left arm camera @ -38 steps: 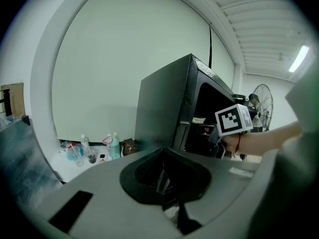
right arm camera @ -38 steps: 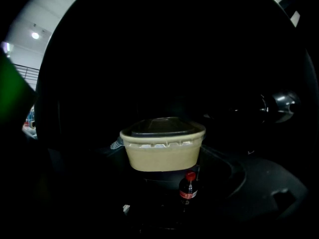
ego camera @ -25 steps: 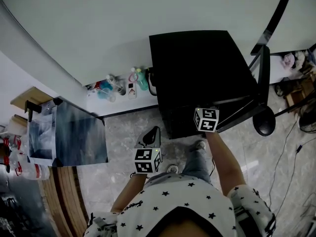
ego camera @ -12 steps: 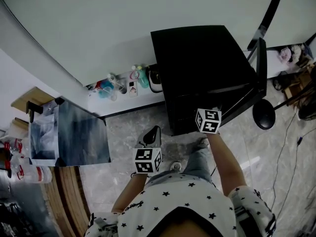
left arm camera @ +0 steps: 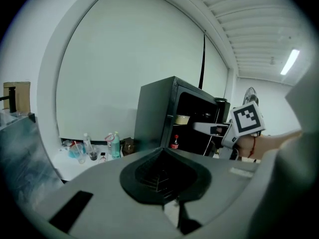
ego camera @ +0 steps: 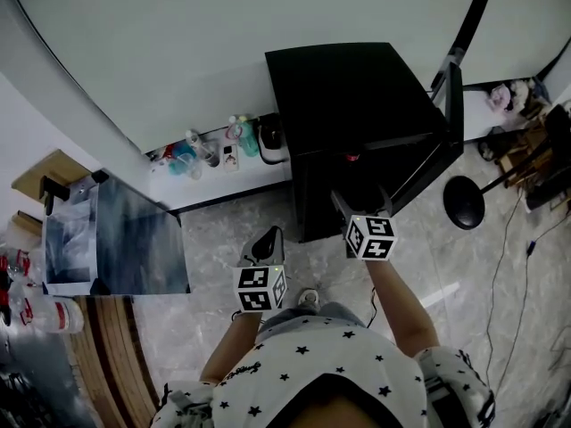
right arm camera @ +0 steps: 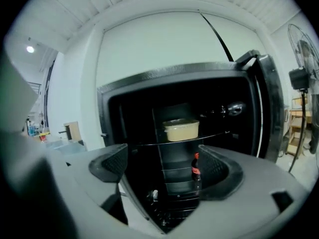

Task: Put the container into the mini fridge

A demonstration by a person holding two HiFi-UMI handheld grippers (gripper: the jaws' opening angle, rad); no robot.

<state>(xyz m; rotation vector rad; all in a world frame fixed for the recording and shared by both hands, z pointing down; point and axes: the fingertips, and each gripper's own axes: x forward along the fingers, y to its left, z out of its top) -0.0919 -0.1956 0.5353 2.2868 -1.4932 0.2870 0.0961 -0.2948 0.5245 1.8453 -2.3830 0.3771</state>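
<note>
— Step in hand?

— Placing, seemingly done: container [right arm camera: 181, 129] on the glass shelf [right arm camera: 219, 135] inside the mini fridge [ego camera: 357, 105], above a red-capped bottle [right arm camera: 195, 168]. Wide-spread, empty right gripper [right arm camera: 163, 167] aimed at the opening; left gripper [left arm camera: 162, 171] closed tight on nothing.

— Next?

— Probably shutting the door [right arm camera: 264, 108], open at right: reach round its edge, swing inward.

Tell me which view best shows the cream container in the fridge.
Right gripper view: the cream rectangular container sits centred, unobstructed, on a shelf in the black mini fridge. Left gripper view shows it small. Head view hides it.
</note>
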